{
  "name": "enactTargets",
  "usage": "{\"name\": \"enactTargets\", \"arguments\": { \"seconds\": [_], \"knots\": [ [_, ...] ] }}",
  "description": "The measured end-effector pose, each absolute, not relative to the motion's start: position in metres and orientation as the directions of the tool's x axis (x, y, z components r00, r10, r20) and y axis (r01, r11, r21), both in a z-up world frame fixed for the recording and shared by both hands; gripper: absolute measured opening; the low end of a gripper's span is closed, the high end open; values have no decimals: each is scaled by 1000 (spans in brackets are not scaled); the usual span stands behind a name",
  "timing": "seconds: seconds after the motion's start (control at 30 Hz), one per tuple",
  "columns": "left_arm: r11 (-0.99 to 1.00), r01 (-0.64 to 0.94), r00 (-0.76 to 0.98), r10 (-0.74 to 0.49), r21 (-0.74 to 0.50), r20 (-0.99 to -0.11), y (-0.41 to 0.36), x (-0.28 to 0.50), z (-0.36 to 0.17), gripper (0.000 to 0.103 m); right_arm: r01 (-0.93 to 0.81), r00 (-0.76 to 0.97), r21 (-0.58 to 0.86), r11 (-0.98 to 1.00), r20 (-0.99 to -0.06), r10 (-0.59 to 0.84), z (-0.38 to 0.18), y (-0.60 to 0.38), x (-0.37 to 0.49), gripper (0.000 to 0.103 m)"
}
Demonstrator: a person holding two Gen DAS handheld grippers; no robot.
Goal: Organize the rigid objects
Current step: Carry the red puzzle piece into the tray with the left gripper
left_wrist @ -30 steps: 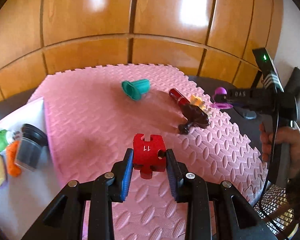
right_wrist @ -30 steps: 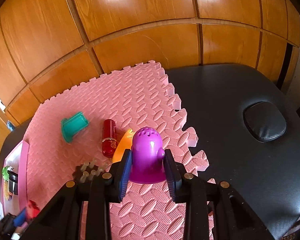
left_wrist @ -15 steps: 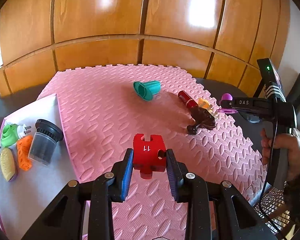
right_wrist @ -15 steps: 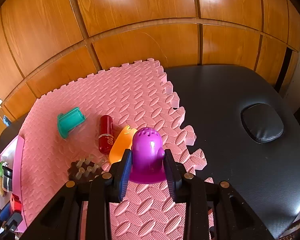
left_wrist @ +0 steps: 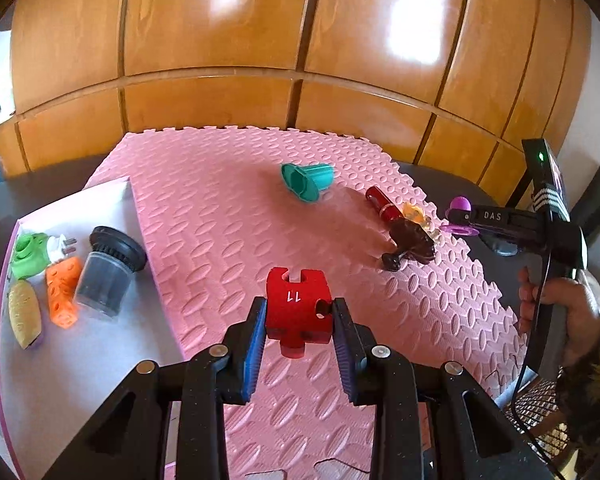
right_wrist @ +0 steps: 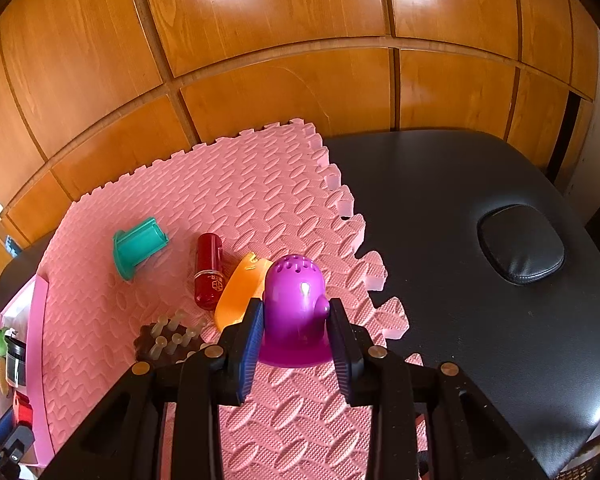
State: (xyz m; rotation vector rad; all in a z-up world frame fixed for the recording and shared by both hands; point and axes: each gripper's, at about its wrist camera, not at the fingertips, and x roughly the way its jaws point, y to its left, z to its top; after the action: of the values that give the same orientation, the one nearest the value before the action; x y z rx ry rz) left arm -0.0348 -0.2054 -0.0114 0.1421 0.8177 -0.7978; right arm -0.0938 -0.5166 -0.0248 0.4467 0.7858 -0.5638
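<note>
In the left wrist view, a red puzzle-shaped block [left_wrist: 299,312] marked 11 is clamped between the left gripper [left_wrist: 299,342] fingers and held above the pink foam mat [left_wrist: 220,220], beside the white tray [left_wrist: 80,360] at the mat's left edge. At the mat's right edge, a hand [left_wrist: 560,312] is wrapped upright around a gripper handle. In the right wrist view, a purple dome [right_wrist: 294,312] is pinched in the right gripper [right_wrist: 296,344] above the mat's right edge, close to an orange piece [right_wrist: 240,292].
</note>
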Motion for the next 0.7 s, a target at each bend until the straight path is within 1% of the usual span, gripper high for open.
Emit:
{"name": "enactTargets", "arguments": {
  "seconds": [0.27,0.5,0.7],
  "knots": [
    [770,596,457,-559,-228,-692,-156,-13,2,32,625,579,177,760,-759,-299,-24,-517,-96,31],
    [867,408,508,-475,-285,-719,-86,27,-6,32,617,590,189,764,-753,-290,-22,-515,-96,31],
    [905,308,542,-420,-293,-728,-50,43,-13,32,613,597,199,764,-751,-284,-21,-514,-96,31]
  ]
}}
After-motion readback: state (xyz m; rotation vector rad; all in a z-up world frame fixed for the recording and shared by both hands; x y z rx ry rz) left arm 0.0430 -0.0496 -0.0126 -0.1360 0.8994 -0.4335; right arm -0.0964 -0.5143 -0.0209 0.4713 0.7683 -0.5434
